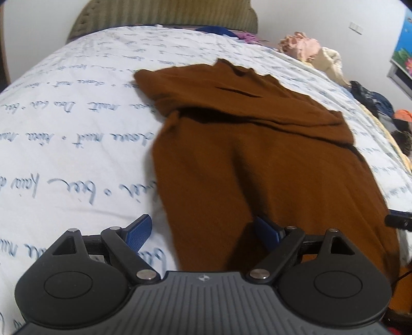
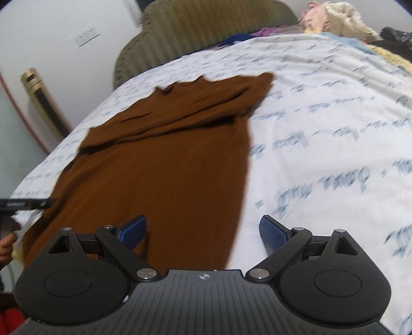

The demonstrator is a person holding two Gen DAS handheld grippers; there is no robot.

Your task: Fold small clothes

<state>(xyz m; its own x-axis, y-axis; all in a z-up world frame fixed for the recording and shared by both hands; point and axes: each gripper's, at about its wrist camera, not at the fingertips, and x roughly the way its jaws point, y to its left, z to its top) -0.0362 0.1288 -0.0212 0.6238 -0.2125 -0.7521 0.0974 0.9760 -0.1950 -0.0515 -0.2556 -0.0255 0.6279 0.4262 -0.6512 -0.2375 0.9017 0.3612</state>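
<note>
A brown knit sweater point(image 1: 257, 167) lies flat on the white sheet with blue script point(image 1: 64, 128), its sleeves folded across the upper part. My left gripper point(image 1: 203, 232) hovers open over the sweater's near left edge, one blue pad above the sheet and the other above the brown knit, gripping nothing. In the right wrist view the sweater point(image 2: 167, 167) stretches away to the upper right. My right gripper point(image 2: 203, 232) stands open over its near right edge, the left pad above the knit and the right pad above the sheet point(image 2: 322, 128), with nothing pinched.
An olive ribbed headboard point(image 1: 164, 15) closes the far end of the bed. A heap of loose clothes point(image 1: 309, 51) lies along the bed's right side, seen also as a heap point(image 2: 334, 18). A hand point(image 2: 7, 244) and a black bar point(image 2: 25, 203) show at the left edge.
</note>
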